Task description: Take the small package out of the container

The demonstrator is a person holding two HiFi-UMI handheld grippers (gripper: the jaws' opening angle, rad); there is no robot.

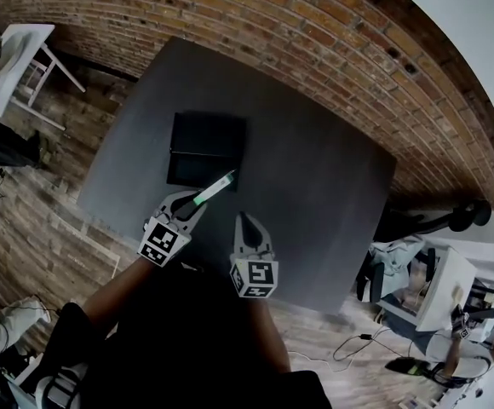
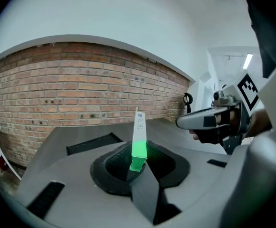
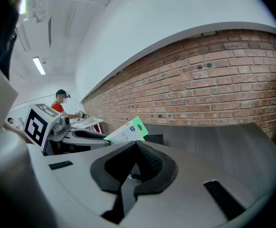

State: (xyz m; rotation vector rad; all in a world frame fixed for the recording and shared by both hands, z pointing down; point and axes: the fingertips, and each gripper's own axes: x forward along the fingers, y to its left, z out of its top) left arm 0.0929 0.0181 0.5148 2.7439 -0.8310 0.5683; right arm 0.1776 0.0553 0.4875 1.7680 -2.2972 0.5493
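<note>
My left gripper (image 1: 198, 201) is shut on a small flat package (image 1: 215, 187), white with a green end, and holds it in the air above the near edge of the black container (image 1: 206, 149) on the grey table (image 1: 315, 186). In the left gripper view the package (image 2: 139, 139) stands upright between the jaws, gripped by its green end. My right gripper (image 1: 247, 225) hangs just right of the left one, shut, with nothing in it. The right gripper view shows the package (image 3: 127, 130) and the left gripper (image 3: 88, 137) off to its left.
A brick wall (image 1: 332, 49) runs behind the table. A white table and chair (image 1: 17, 58) stand at the far left on the wooden floor. Desks, cables and a seated person (image 1: 485, 348) fill the lower right.
</note>
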